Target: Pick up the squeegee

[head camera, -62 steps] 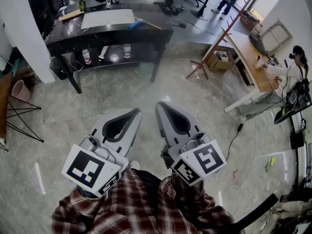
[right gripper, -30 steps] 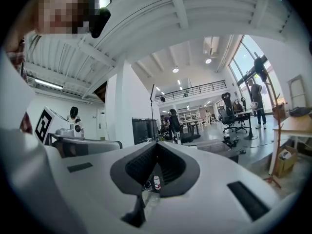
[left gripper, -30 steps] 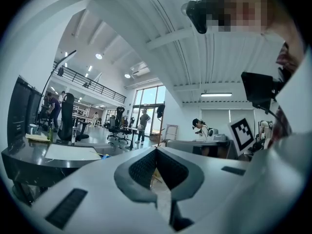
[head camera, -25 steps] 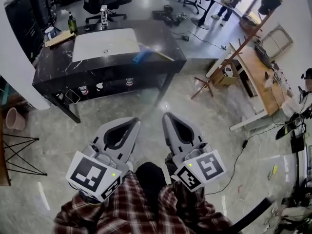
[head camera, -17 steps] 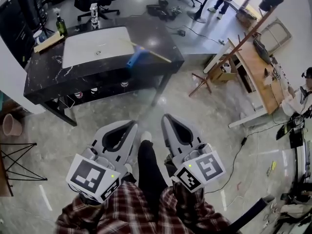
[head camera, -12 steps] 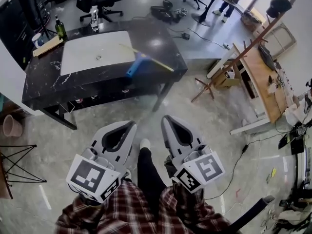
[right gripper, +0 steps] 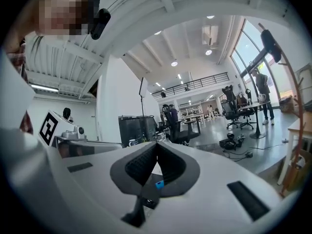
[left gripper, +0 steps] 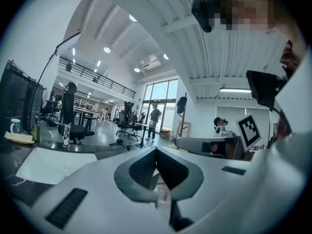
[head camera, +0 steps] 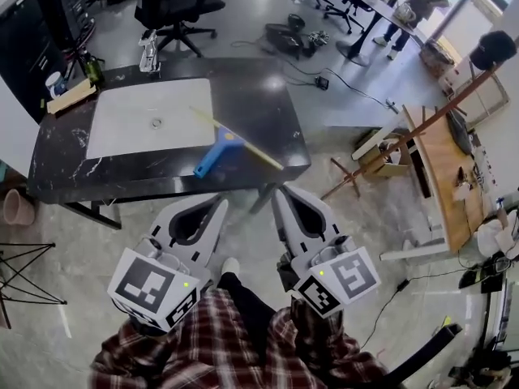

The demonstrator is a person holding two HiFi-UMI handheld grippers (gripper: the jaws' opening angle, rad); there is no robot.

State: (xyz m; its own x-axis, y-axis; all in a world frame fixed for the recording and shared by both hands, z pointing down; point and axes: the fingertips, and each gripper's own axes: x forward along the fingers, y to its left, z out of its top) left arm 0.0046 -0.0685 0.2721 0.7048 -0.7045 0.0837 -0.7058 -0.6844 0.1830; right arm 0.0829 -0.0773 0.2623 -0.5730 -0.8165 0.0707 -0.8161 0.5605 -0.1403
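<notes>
The squeegee (head camera: 216, 152) has a blue handle and a long pale yellow blade; it lies on the near right part of the dark marble table (head camera: 259, 104), partly on a white mat (head camera: 150, 120). My left gripper (head camera: 221, 202) and right gripper (head camera: 278, 190) are held side by side just short of the table's near edge, both shut and empty, pointing level. The blue handle (right gripper: 159, 184) shows through the hollow of the jaws in the right gripper view. The left gripper view shows the white mat (left gripper: 44, 165) to the left of its closed tips (left gripper: 156, 149).
Bottles (head camera: 148, 45) and a wooden block (head camera: 70, 96) stand at the table's far left. A black office chair (head camera: 174, 2) is behind the table. A leaning wooden stand (head camera: 405, 136) and a wooden desk (head camera: 450, 181) are at the right. A pink bin (head camera: 11, 206) sits at the left.
The table and squeegee have come much nearer to both grippers as the person walked toward them. Both grippers stayed shut, side by side.
</notes>
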